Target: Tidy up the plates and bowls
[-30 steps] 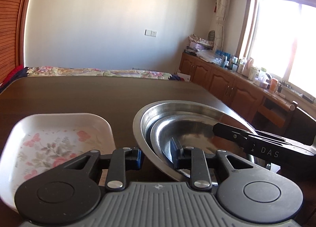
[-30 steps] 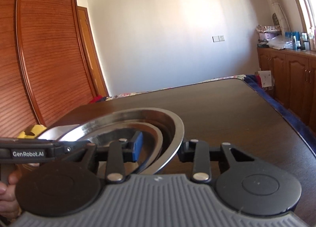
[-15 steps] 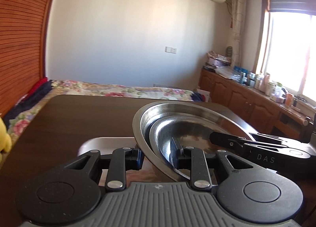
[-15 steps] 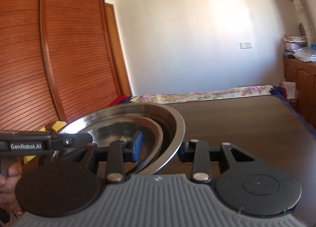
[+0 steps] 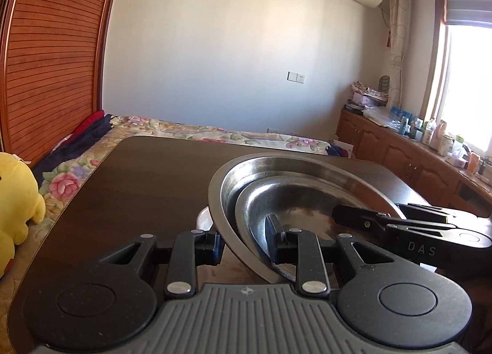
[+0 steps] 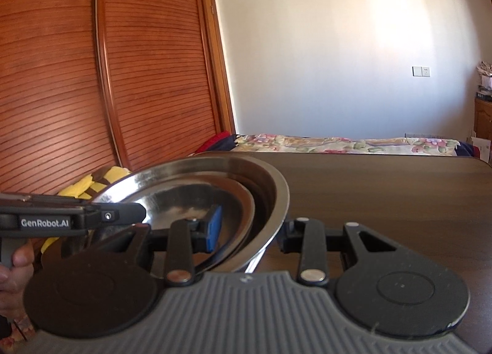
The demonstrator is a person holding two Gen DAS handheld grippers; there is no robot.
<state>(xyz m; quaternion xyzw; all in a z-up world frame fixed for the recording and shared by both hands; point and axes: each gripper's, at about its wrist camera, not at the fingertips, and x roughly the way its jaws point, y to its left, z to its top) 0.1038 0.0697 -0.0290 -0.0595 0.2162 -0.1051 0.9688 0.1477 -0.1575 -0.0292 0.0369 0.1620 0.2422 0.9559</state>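
Two nested steel dishes hang tilted above the dark table (image 5: 138,184): a wide outer steel bowl (image 5: 276,166) with a smaller steel plate (image 5: 295,200) inside it. My left gripper (image 5: 243,246) is shut on their near rim, one finger outside and one inside. The right gripper (image 5: 341,214) clamps the opposite rim. In the right wrist view the same steel bowl (image 6: 246,169) and inner plate (image 6: 184,197) sit in my right gripper (image 6: 249,234), with the left gripper (image 6: 138,215) gripping the far side. A white dish (image 5: 204,218) peeks out beneath the bowl.
A yellow plush toy (image 5: 15,200) lies off the table's left edge, also seen as yellow plush (image 6: 86,184) behind the bowl. A flowered bedspread (image 5: 200,132) lies beyond the table. A wooden wardrobe (image 6: 92,77) stands left, and cluttered cabinets (image 5: 415,151) line the right wall. A hand (image 6: 15,264) holds the left gripper.
Both grippers have swung leftward together, carrying the nested steel dishes. The white flowered dish, plain at first, is now almost hidden under the bowl. Wardrobe and plush toy have come into view.
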